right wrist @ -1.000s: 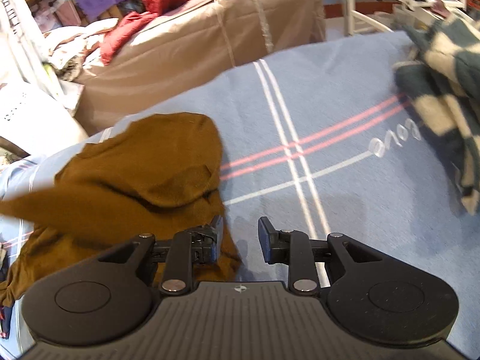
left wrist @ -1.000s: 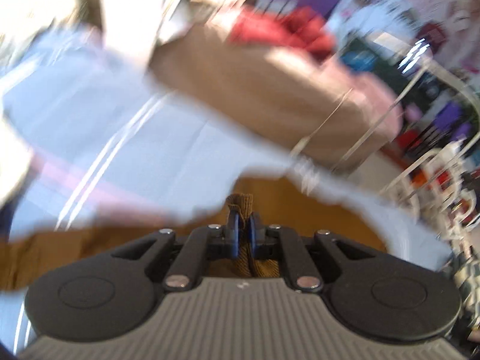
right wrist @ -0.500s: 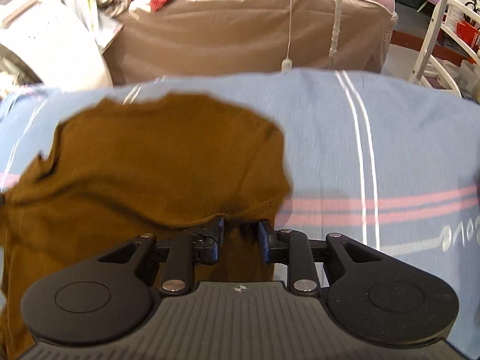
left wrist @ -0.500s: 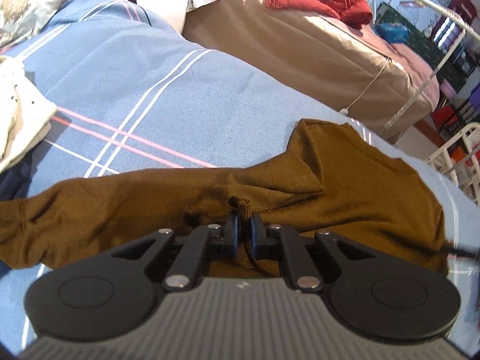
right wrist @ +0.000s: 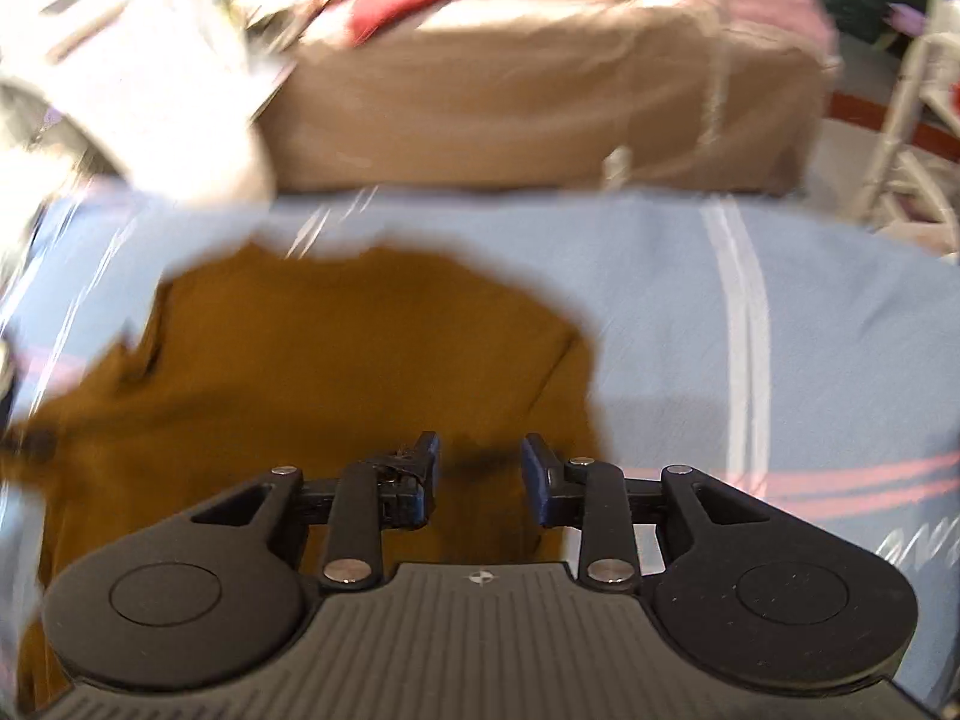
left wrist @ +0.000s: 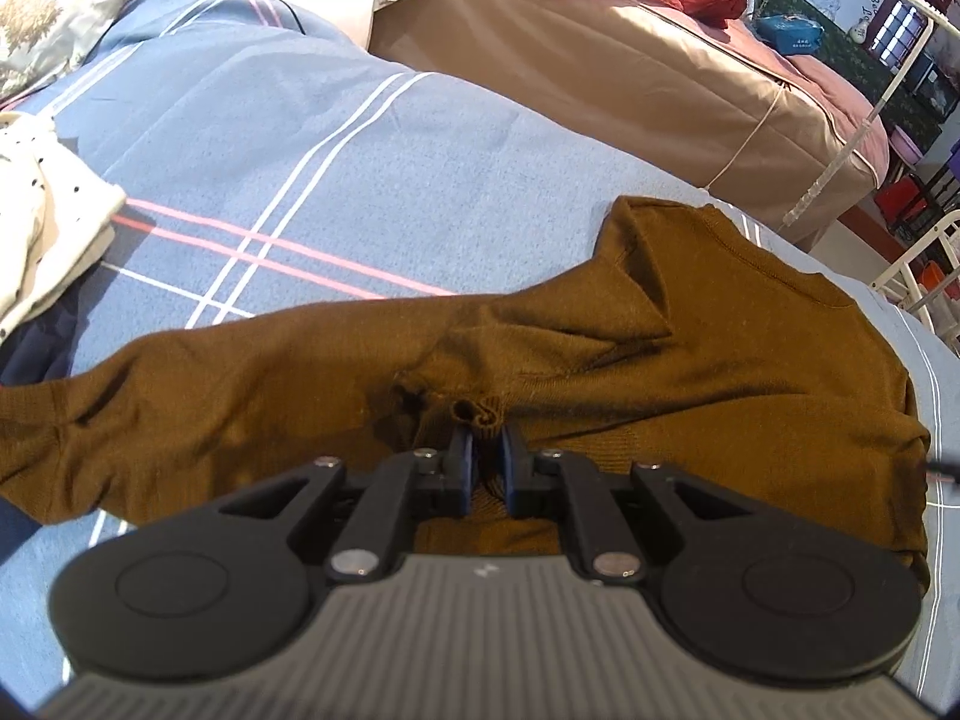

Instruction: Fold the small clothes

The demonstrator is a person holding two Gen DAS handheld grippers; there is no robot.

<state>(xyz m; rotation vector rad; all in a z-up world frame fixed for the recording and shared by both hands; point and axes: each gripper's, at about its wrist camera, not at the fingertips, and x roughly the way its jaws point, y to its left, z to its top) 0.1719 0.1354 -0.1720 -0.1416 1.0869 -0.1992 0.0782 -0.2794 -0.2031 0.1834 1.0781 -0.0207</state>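
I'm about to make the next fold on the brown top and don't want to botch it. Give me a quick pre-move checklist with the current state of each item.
1. Left claw pinching the brown top: ok, fabric bunched between the closed fingers.
2. Right claw gripping: not ok, fingers apart over the cloth.
3. Top lying flat: not ok, creases and a folded flap.
4. Blue striped bedspread beyond the top free: ok.
5. White garment apart from the top: ok.
6. Right view sharp: not ok, blurred.
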